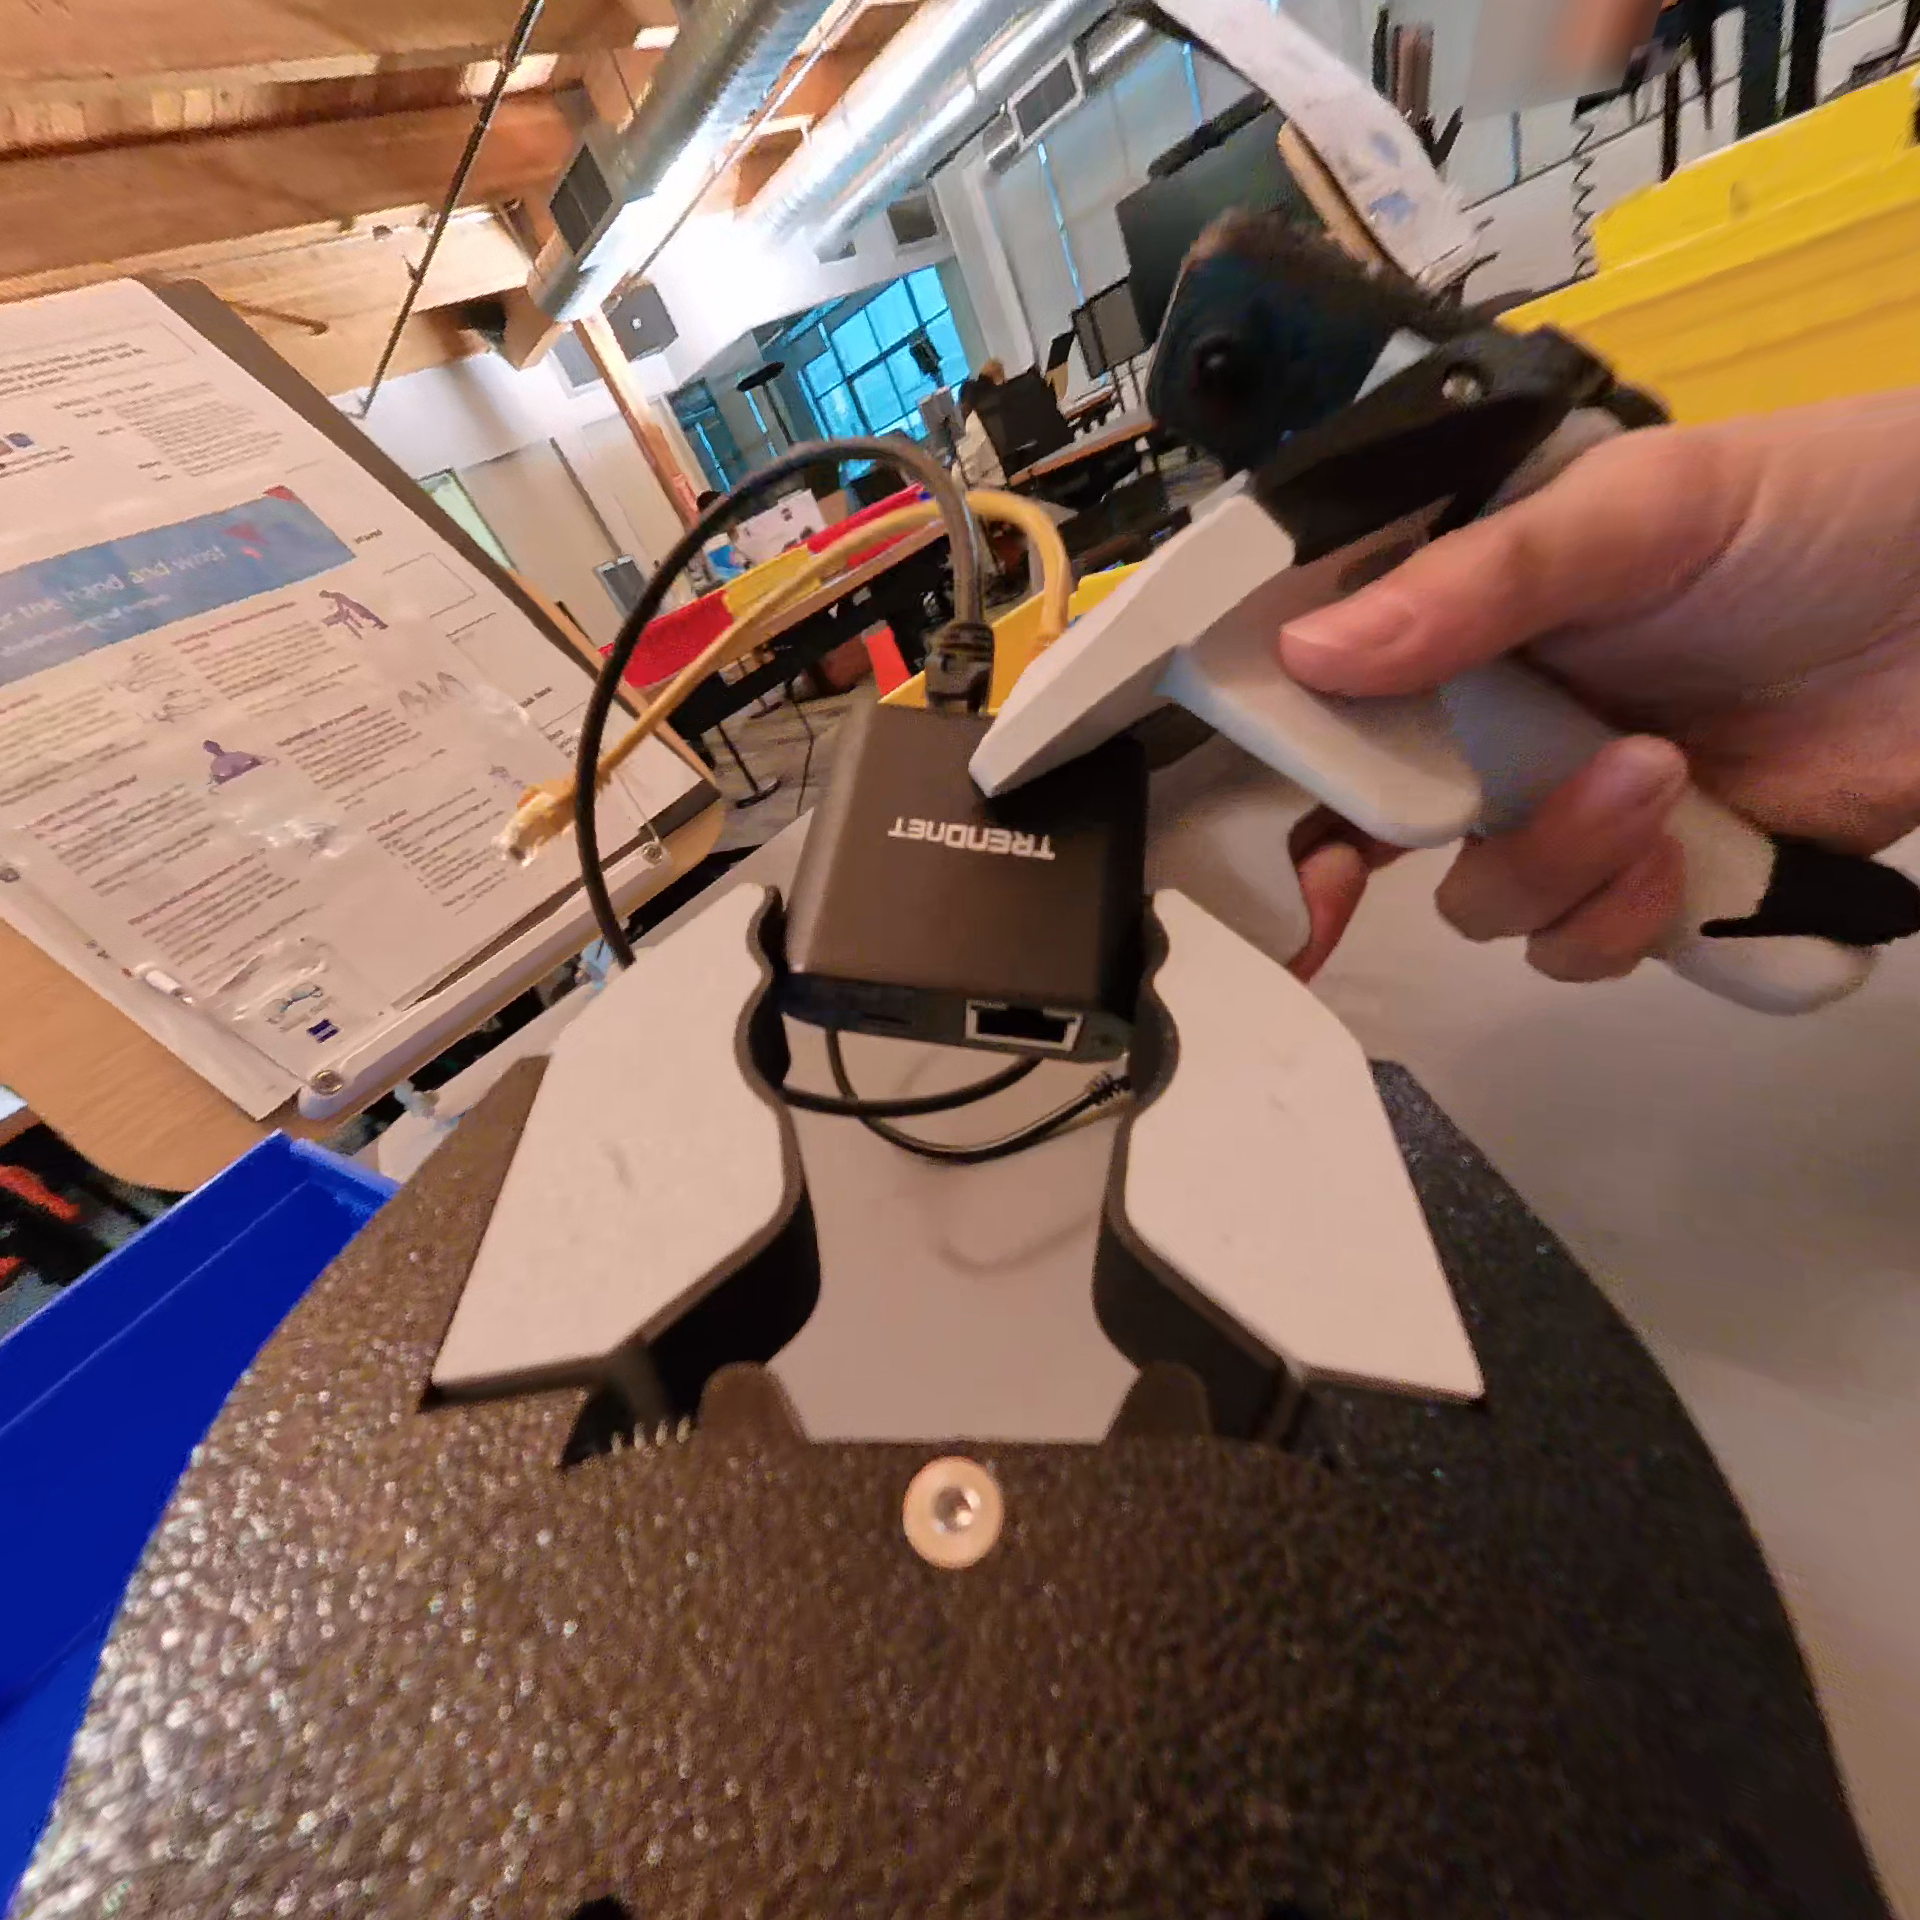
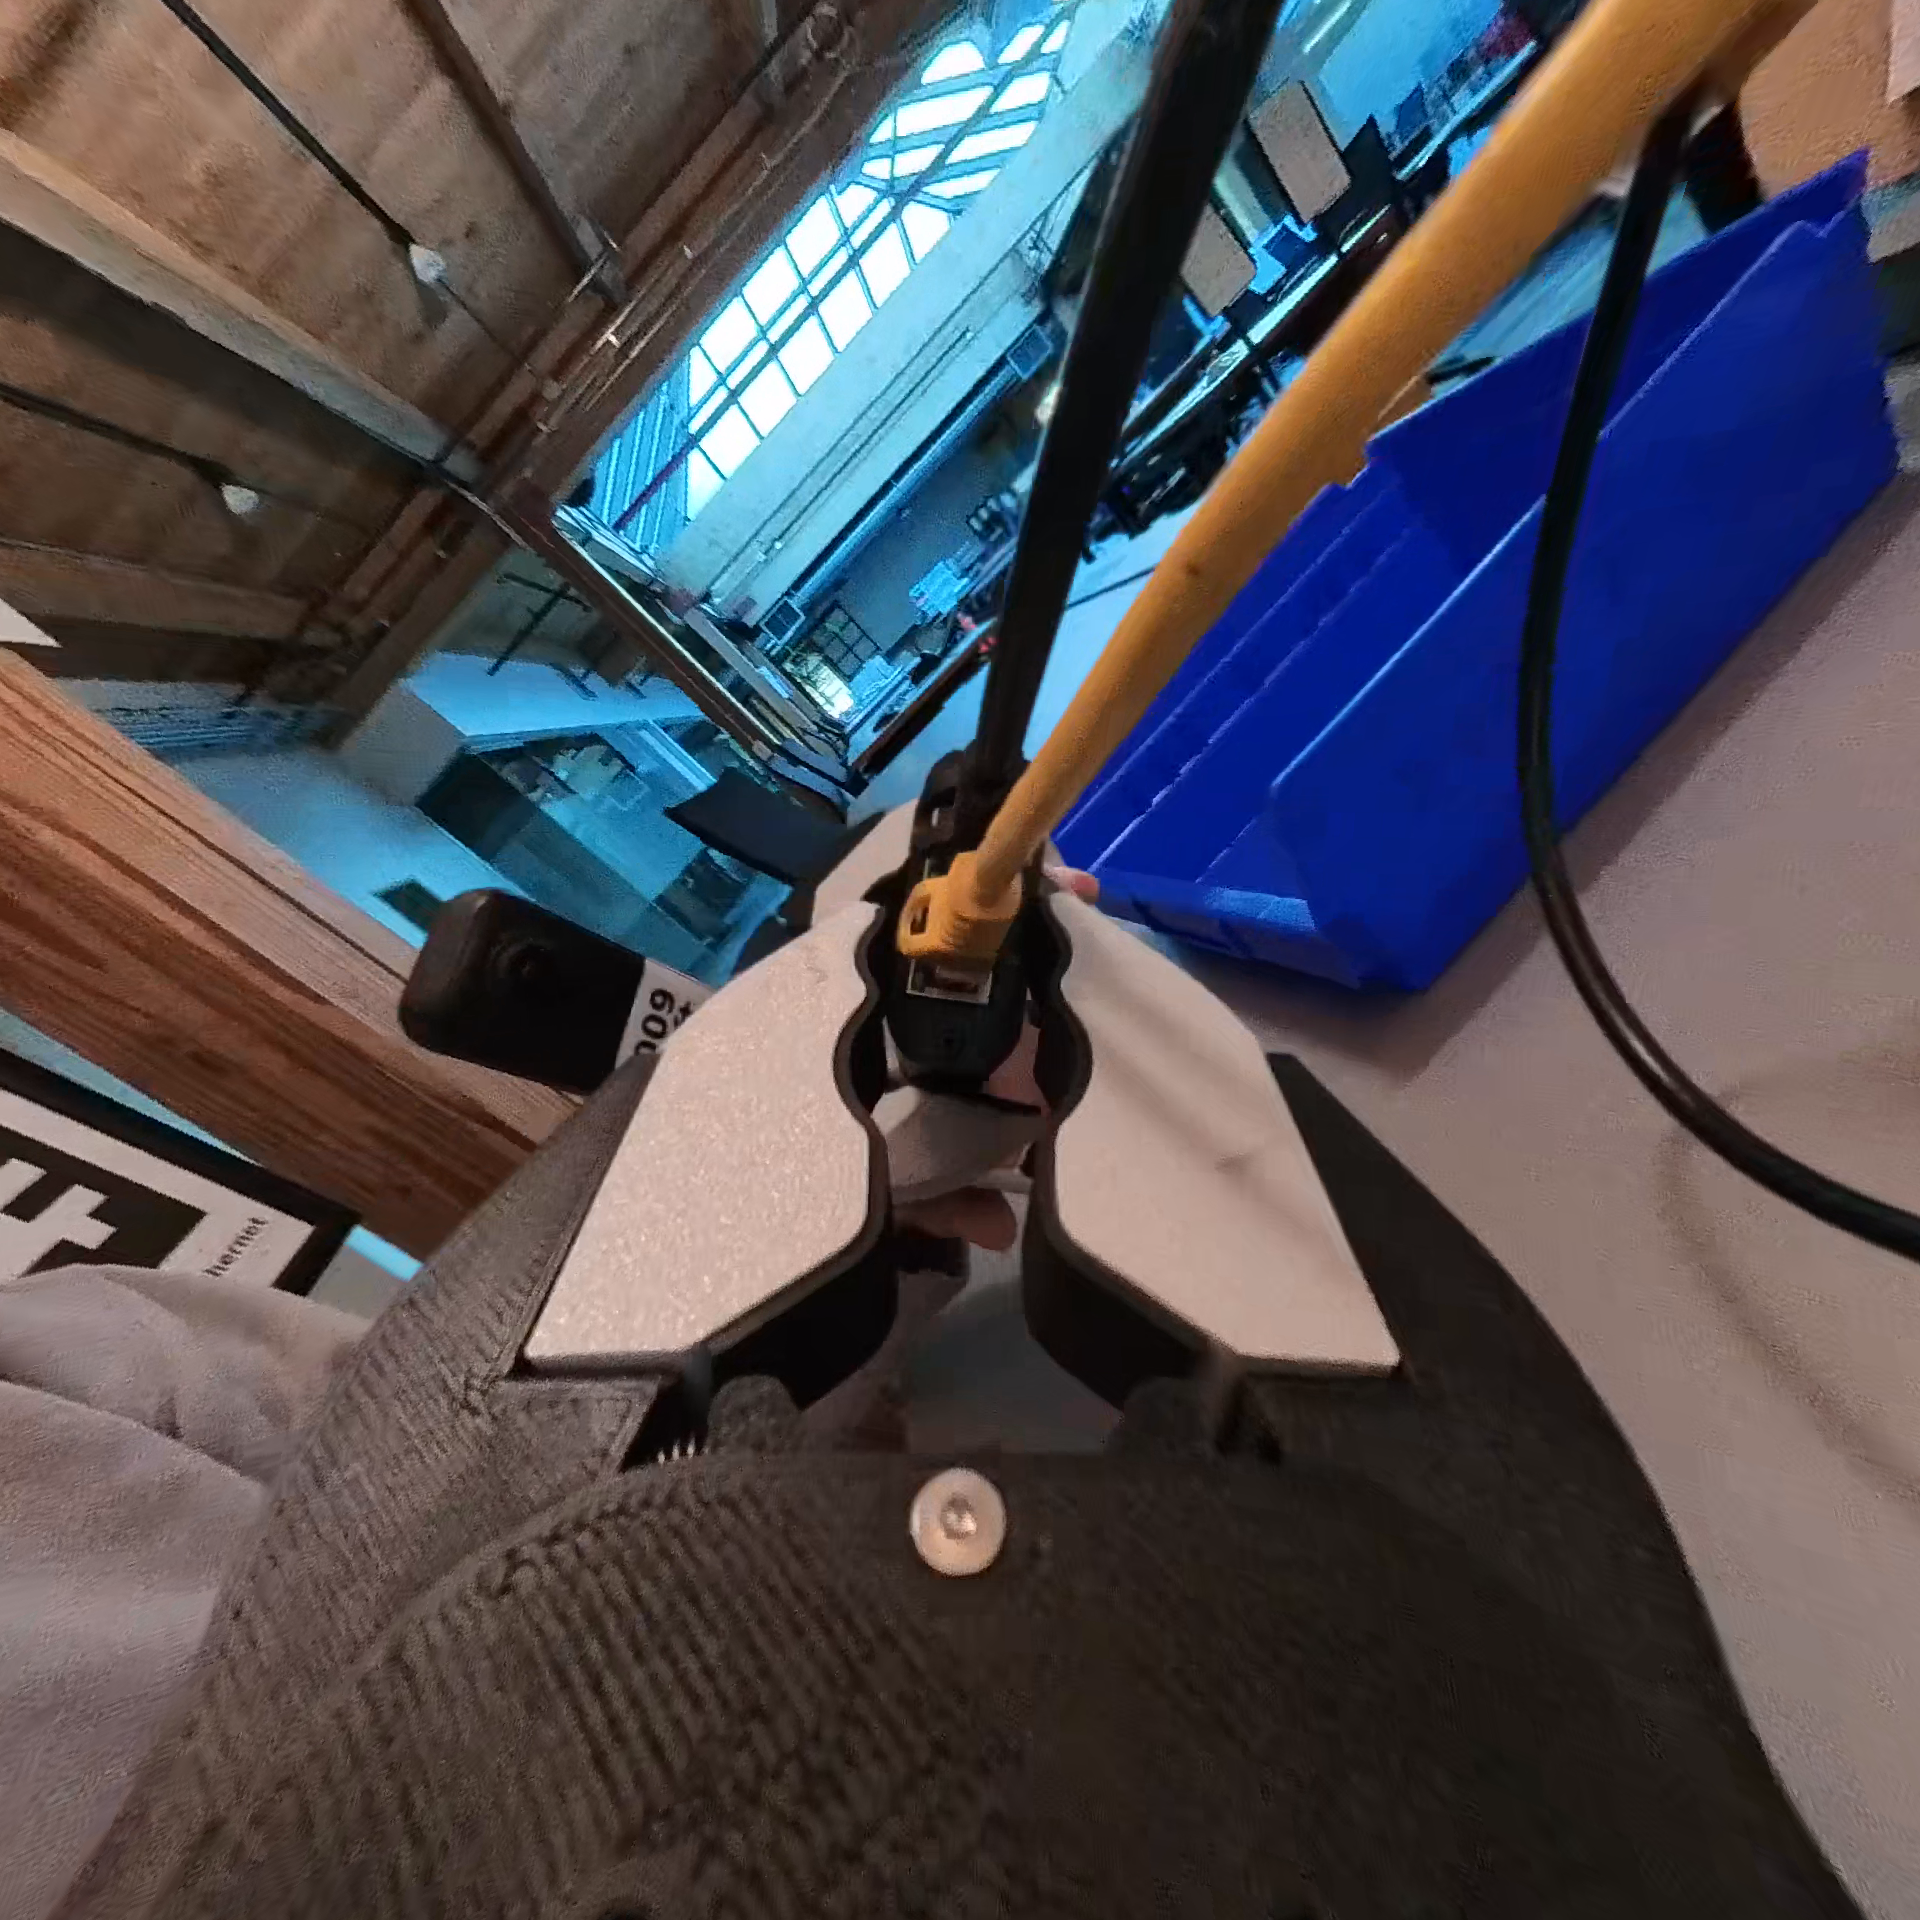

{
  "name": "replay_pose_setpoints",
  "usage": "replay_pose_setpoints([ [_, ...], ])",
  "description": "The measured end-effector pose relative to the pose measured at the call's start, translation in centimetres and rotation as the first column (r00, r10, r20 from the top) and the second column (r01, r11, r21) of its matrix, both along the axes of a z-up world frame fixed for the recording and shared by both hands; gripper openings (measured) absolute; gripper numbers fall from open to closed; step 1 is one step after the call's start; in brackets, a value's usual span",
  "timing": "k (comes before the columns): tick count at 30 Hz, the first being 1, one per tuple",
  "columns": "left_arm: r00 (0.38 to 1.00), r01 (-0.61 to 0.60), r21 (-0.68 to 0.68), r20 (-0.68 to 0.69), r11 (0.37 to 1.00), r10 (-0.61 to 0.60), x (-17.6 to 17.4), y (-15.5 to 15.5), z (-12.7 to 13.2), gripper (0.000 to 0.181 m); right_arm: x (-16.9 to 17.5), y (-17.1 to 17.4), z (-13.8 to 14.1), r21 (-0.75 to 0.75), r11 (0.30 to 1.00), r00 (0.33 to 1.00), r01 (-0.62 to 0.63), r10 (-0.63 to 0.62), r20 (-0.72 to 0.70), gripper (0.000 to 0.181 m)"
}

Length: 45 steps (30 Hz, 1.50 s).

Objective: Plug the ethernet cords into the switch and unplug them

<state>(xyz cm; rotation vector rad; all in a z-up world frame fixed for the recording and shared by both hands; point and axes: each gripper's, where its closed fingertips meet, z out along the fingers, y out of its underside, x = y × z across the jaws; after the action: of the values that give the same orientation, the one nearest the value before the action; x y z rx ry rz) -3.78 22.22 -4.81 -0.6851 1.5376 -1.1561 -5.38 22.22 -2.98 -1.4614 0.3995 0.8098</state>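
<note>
My left gripper (image 1: 961, 914) is shut on the black switch (image 1: 966, 831) and holds it above the table, an empty port (image 1: 1023, 1023) facing the camera. A grey ethernet cord (image 1: 961, 582) is plugged into its far end. A yellow ethernet cord (image 1: 1039, 540) goes into the far end beside it; its loose plug (image 1: 540, 821) dangles to the left. My right gripper (image 2: 961, 935), also in the left wrist view (image 1: 1018, 748), is closed around the yellow plug (image 2: 940, 920) at the switch's end (image 2: 951, 1029).
A thin black power cable (image 1: 623, 665) loops from the switch. A blue bin (image 2: 1507, 623) stands on the grey table (image 2: 1714, 1039), and also shows in the left wrist view (image 1: 156, 1351). A yellow bin (image 1: 1766, 260) is at the back right. A tilted poster board (image 1: 260, 675) stands left.
</note>
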Motion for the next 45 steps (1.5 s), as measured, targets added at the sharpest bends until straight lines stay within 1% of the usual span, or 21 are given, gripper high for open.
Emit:
replay_pose_setpoints([
  [3, 1.0, -0.01, 0.002, 0.014, 1.0, 0.01, 0.1, -0.1, 0.0, 0.063, -0.1, -0.1, 0.1, -0.012, 1.0, 1.0, 0.013, -0.013, 0.02, 0.025],
  [6, 1.0, -0.016, 0.008, 0.015, 1.0, 0.016, 0.1, 0.0, -0.1, 0.063, 0.1, 0.1, -0.1, -0.004, 1.0, 1.0, 0.014, -0.014, -0.023, 0.025],
  [12, 0.999, -0.019, -0.022, -0.032, 1.0, 0.018, 0.4, 0.0, -0.9, 0.063, 0.5, 0.2, -0.7, -0.027, 0.999, 0.999, 0.021, -0.023, -0.049, 0.025],
  [15, 0.998, -0.012, -0.103, -0.068, 0.995, 0.005, 0.7, -0.1, -1.2, 0.063, 0.9, 0.3, -0.9, -0.037, 0.999, 0.998, 0.039, -0.04, -0.039, 0.027],
  [18, 0.996, 0.001, -0.207, -0.087, 0.978, -0.02, 0.7, 0.1, -0.9, 0.063, 0.7, 0.1, -0.5, -0.024, 0.999, 1.0, 0.021, -0.021, 0.003, 0.031],
  [19, 0.996, -0.01, -0.221, -0.09, 0.975, -0.01, 0.8, 0.4, -0.7, 0.063, 0.7, 0.0, -0.3, -0.028, 1.0, 1.0, 0.015, -0.015, 0.02, 0.032],
  [21, 0.996, -0.031, -0.228, -0.086, 0.973, 0.011, 0.6, 1.1, -0.2, 0.063, 1.5, -0.2, -0.2, -0.027, 0.998, 0.997, 0.062, -0.061, 0.036, 0.04],
  [23, 0.995, -0.056, -0.205, -0.089, 0.977, 0.038, 0.5, 1.8, 0.0, 0.063, 2.3, -0.4, 0.2, 0.014, 0.995, 0.995, 0.098, -0.097, -0.011, 0.035],
  [27, 0.993, -0.085, -0.144, -0.095, 0.986, 0.071, 0.6, 1.7, -0.1, 0.063, 1.8, 0.0, 0.2, 0.06, 0.994, 0.986, 0.091, -0.082, -0.143, 0.032],
  [29, 0.99, -0.1, -0.109, -0.106, 0.989, 0.089, 0.8, 1.4, -0.3, 0.063, 2.2, -0.1, 0.4, 0.093, 0.986, 0.968, 0.136, -0.113, -0.223, 0.025],
  [31, 0.988, -0.11, -0.086, -0.121, 0.99, 0.099, 0.9, 1.1, -0.6, 0.063, 2.9, -0.2, 0.2, 0.104, 0.975, 0.952, 0.195, -0.162, -0.261, 0.022],
  [33, 0.983, -0.106, -0.08, -0.155, 0.991, 0.093, 1.0, 0.8, -0.9, 0.063, 3.3, -0.4, 0.0, 0.108, 0.966, 0.935, 0.235, -0.194, -0.297, 0.022],
  [34, 0.98, -0.1, -0.078, -0.178, 0.992, 0.085, 1.0, 0.7, -1.1, 0.063, 3.6, -0.6, 0.1, 0.128, 0.957, 0.925, 0.26, -0.208, -0.317, 0.015],
  [36, 0.972, -0.093, -0.074, -0.223, 0.993, 0.074, 1.1, 0.5, -1.7, 0.063, 4.0, -0.9, -0.4, 0.122, 0.946, 0.901, 0.302, -0.241, -0.36, 0.015],
  [39, 0.966, -0.084, -0.078, -0.25, 0.993, 0.062, 1.2, 0.4, -2.3, 0.063, 4.2, -1.0, -1.2, 0.108, 0.938, 0.882, 0.328, -0.264, -0.39, 0.015],
  [42, 0.963, -0.073, -0.101, -0.267, 0.992, 0.044, 1.3, 0.3, -3.0, 0.063, 4.3, -1.1, -1.8, 0.102, 0.94, 0.852, 0.326, -0.245, -0.463, 0.015],
  [45, 0.961, -0.074, -0.095, -0.272, 0.993, 0.046, 1.4, 0.3, -3.4, 0.063, 4.1, -1.2, -2.3, 0.084, 0.945, 0.847, 0.317, -0.242, -0.474, 0.014],
])
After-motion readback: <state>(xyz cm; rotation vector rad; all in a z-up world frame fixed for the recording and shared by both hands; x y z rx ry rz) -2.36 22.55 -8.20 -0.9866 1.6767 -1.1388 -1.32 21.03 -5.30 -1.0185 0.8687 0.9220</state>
